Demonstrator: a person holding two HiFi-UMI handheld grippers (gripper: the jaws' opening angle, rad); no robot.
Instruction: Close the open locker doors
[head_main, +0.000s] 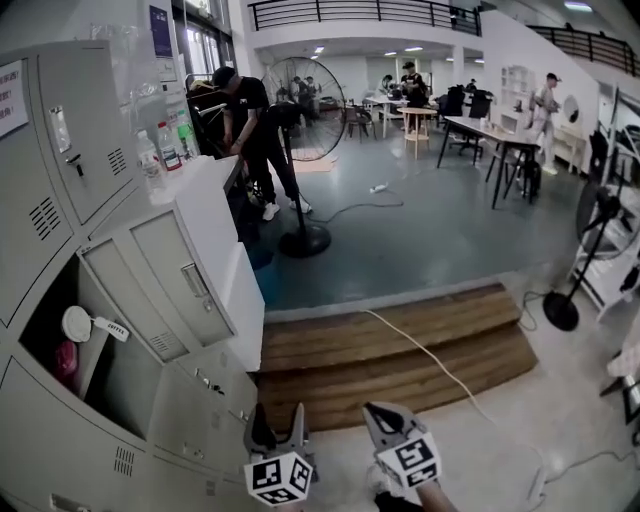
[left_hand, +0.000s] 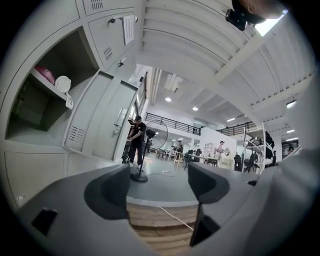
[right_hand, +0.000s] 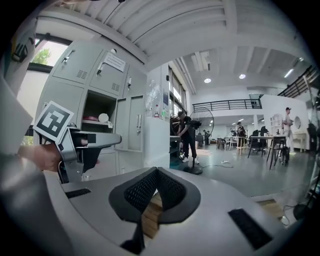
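Closing not begun: open locker door (head_main: 185, 285) at left middle of head view. Left hand-held gripper (head_main: 280, 428) spread, empty; right hand-held gripper (head_main: 385, 420) pressed together, empty; both bottom centre. Likely best: push free edge until flush.

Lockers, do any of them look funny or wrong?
Yes. One locker door stands swung open, while the doors above and below it are shut. That leaves its compartment showing, with a white round thing and something pink inside.
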